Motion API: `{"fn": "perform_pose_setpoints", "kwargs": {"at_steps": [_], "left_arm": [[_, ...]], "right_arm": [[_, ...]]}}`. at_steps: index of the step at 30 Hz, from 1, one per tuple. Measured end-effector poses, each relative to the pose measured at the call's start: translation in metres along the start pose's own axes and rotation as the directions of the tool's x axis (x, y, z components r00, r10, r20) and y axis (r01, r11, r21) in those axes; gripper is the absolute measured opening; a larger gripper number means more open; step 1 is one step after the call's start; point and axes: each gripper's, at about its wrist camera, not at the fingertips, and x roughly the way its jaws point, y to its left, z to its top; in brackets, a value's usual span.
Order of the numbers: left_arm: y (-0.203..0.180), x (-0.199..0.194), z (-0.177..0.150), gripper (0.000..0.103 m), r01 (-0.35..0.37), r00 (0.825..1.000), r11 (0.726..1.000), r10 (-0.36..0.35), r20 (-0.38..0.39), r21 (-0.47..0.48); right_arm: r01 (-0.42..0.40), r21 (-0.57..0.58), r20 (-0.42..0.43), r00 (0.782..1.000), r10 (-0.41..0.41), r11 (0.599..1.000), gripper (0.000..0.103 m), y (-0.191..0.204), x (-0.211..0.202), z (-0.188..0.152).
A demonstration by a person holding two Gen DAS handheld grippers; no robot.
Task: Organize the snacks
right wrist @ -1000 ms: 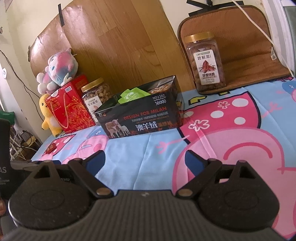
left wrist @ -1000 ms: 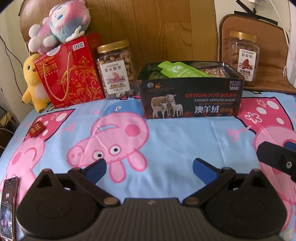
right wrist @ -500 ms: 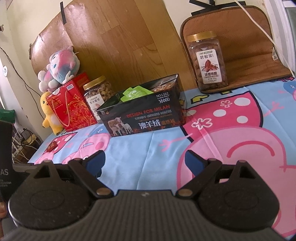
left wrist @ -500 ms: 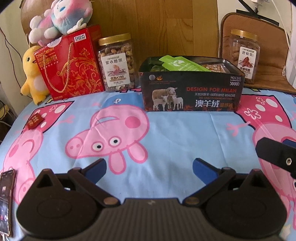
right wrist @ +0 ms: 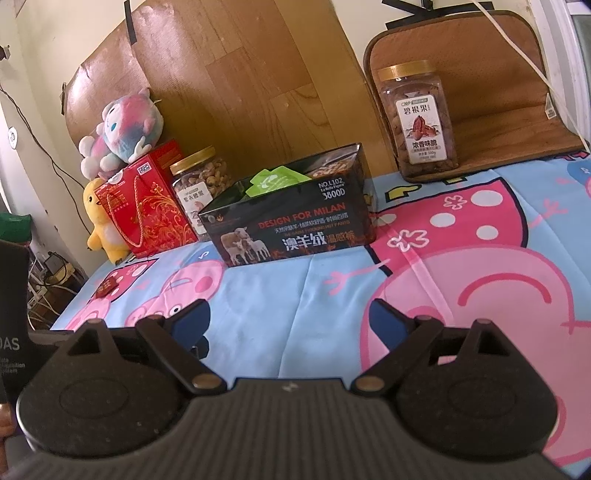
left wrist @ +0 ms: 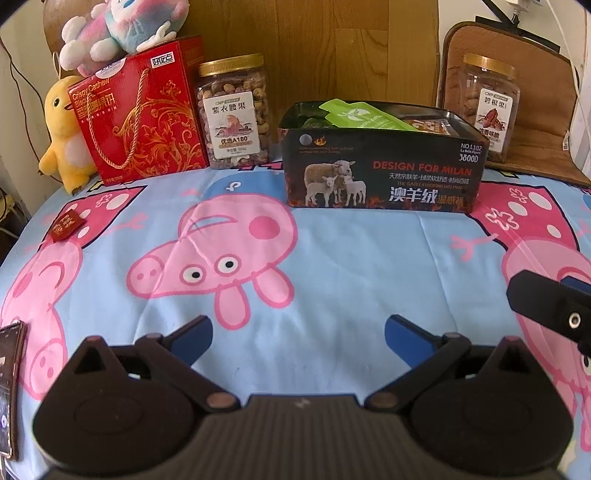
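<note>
A black open box [left wrist: 384,173] [right wrist: 291,225] with a sheep picture stands at the back of the table, holding a green packet [left wrist: 365,115] [right wrist: 275,181] and other snacks. A small red snack packet [left wrist: 66,226] [right wrist: 107,288] lies alone at the left. A cashew jar [left wrist: 233,110] [right wrist: 199,184] and a red gift box [left wrist: 140,114] [right wrist: 146,206] stand left of the black box, a pecan jar [left wrist: 487,107] [right wrist: 419,122] to its right. My left gripper [left wrist: 298,334] is open and empty over the cloth. My right gripper [right wrist: 290,319] is open and empty too.
A pig-print blue cloth [left wrist: 332,258] covers the table. Plush toys [left wrist: 122,26] and a yellow duck [left wrist: 64,136] crowd the back left corner. A phone [left wrist: 9,384] lies at the left front edge. The right gripper's finger [left wrist: 550,306] shows at the left view's right edge.
Both grippers have risen and tilted slightly, so the scene sits lower and a bit nearer in view. Both stay open and empty. Nothing on the table moved.
</note>
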Motion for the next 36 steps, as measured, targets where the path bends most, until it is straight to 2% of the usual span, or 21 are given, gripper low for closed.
{"fn": "perform_pose_setpoints", "kwargs": {"at_steps": [36], "left_arm": [[0.0022, 0.0026, -0.0045, 0.103, 0.006, 1.0, 1.0, -0.007, -0.031, -0.015]], "right_arm": [[-0.004, 0.001, -0.01, 1.0, 0.004, 1.0, 0.095, 0.0025, -0.0001, -0.003]]}}
